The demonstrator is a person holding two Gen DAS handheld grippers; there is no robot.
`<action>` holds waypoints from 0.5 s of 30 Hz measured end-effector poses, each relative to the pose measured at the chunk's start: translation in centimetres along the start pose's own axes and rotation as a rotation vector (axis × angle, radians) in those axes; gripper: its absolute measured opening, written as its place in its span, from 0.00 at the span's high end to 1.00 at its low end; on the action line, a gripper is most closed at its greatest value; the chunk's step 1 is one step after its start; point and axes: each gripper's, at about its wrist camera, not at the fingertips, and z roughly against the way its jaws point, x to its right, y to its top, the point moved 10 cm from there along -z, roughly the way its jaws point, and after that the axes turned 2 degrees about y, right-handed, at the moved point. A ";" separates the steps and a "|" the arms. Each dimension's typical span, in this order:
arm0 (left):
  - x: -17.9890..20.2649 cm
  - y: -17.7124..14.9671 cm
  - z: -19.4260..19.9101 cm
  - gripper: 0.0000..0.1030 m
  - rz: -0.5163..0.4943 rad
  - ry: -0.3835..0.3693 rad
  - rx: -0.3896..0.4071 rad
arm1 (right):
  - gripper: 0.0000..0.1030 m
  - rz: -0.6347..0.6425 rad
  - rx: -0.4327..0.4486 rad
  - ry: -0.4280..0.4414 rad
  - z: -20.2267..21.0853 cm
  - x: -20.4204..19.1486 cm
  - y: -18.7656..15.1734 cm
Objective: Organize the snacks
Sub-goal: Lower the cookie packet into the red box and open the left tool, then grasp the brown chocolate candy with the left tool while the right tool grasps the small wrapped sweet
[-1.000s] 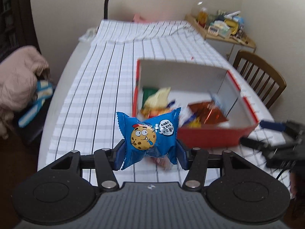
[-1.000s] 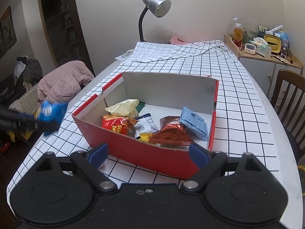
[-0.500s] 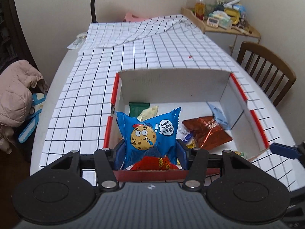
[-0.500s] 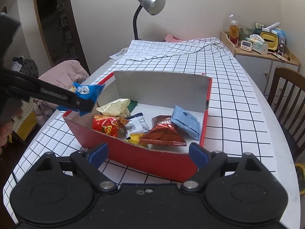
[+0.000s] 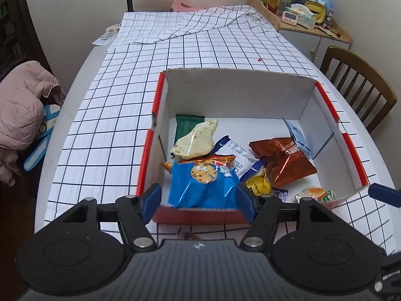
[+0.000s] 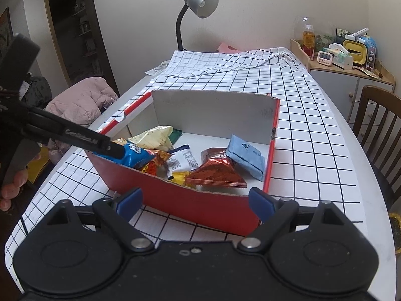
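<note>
Since a second ago, the left gripper (image 5: 199,197) has been carried from short of the red box (image 5: 147,155) to over its near left corner, and its jaws have just been opening. The blue cookie packet (image 5: 203,188) lies between the blue pads, tipped forward with its printed face turned upward. The left pad stands clear of the wrapper. Whether the right pad touches it cannot be told. In the right wrist view the packet is seen at the left gripper's tip, just over the near rim, above an orange snack bag (image 6: 154,161).

The right gripper (image 6: 194,204) is held wide open with nothing between its pads, just short of the box's near red wall.

Inside the box, a small yellow packet (image 5: 258,183) and a burger-print sweet (image 5: 314,193) are seen near the front. Behind them lie a white-and-blue wrapper (image 5: 240,155) and a shiny copper-red bag (image 5: 283,161). A cream packet (image 5: 195,141) rests on a green one (image 5: 188,124) toward the back left, and a pale blue sachet (image 5: 298,139) leans against the right wall.

Beyond the box, the checked tablecloth (image 5: 200,42) is folded back on itself at the table's far end.
</note>
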 end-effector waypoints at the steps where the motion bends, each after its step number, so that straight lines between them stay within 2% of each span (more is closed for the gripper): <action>1: -0.2 -0.2 0.4 0.37 -0.001 -0.004 0.004 | 0.12 0.004 0.001 0.002 0.1 -0.2 0.0; 15: -2.2 -4.7 5.3 0.36 -0.009 -0.031 0.034 | 0.12 0.053 0.010 0.050 1.0 -3.6 0.0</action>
